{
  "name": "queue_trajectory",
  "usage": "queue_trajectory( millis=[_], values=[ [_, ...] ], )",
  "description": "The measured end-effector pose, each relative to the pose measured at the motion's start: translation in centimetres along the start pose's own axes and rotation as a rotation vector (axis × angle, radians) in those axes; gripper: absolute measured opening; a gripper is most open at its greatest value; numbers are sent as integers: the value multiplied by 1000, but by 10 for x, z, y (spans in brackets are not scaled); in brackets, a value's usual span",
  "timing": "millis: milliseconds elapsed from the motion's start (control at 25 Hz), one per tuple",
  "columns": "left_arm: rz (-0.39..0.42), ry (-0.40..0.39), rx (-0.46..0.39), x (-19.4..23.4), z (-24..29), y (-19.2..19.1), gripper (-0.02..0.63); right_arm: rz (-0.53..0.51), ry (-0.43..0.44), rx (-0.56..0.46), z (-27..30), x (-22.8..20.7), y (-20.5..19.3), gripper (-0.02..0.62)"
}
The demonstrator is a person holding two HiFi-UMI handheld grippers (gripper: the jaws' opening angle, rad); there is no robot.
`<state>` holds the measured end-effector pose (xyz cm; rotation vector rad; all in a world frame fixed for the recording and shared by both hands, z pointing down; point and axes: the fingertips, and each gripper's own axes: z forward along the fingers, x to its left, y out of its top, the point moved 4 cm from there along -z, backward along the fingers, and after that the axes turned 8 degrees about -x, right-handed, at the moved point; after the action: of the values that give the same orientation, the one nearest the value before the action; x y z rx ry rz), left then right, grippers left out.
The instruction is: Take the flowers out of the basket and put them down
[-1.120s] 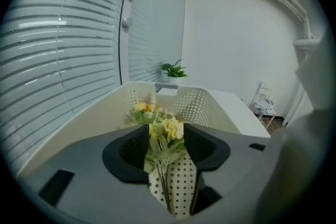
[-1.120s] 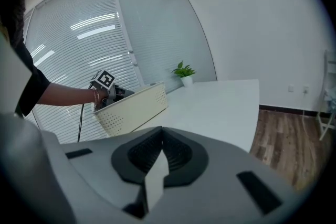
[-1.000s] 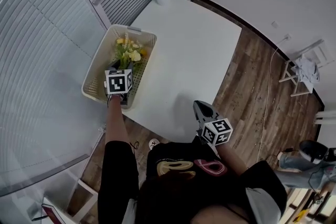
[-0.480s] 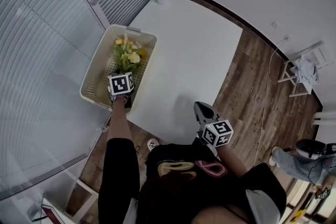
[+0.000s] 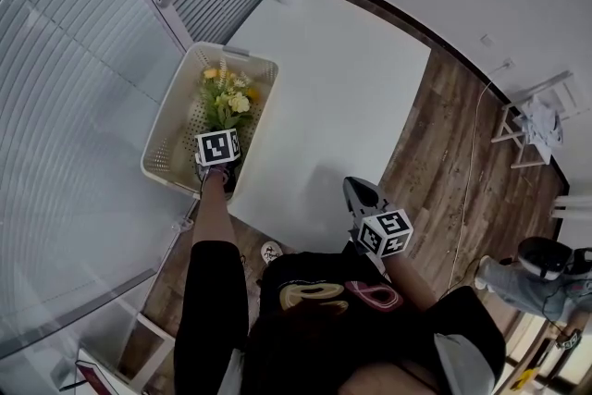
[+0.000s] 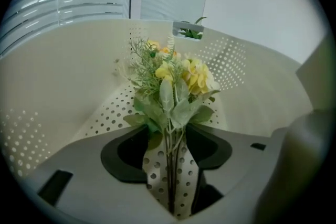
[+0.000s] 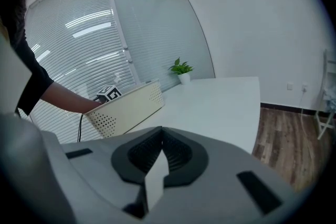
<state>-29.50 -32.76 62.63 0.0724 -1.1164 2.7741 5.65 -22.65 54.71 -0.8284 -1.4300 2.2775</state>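
We get bright, even daylight. In the head view it comes through the blinds (image 5: 65, 106) on the left, and the white table (image 5: 351, 79) is nearly washed out, with one soft shadow by its near edge. All views are fisheye: straight lines bow, and both gripper views fade to black corners. The left gripper view is dimmer and warm inside the basket (image 6: 63, 86); the flowers (image 6: 173, 81) are fairly sharp, the close foreground blurred. In the right gripper view, streaks of glare cross the blinds.
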Motion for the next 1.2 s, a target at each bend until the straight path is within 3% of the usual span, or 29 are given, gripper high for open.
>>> queue_trajectory(
  millis=[200,360,480,680,880,1200],
  values=[
    [23,2,-5,0,2,3,226,-7,4,14,4,2,-2,11],
    [62,-21,-7,-6,6,1,166,-6,11,18,4,4,-5,11],
    [50,-25,10,-7,4,1,140,-13,14,22,4,4,-7,11],
    [46,-19,-33,-6,7,3,85,-2,8,24,2,2,-8,11],
    [110,5,-41,-7,5,6,67,5,5,26,5,0,-8,11],
    [142,28,-122,-10,-7,21,60,-1,22,34,4,1,-11,11]
  ],
)
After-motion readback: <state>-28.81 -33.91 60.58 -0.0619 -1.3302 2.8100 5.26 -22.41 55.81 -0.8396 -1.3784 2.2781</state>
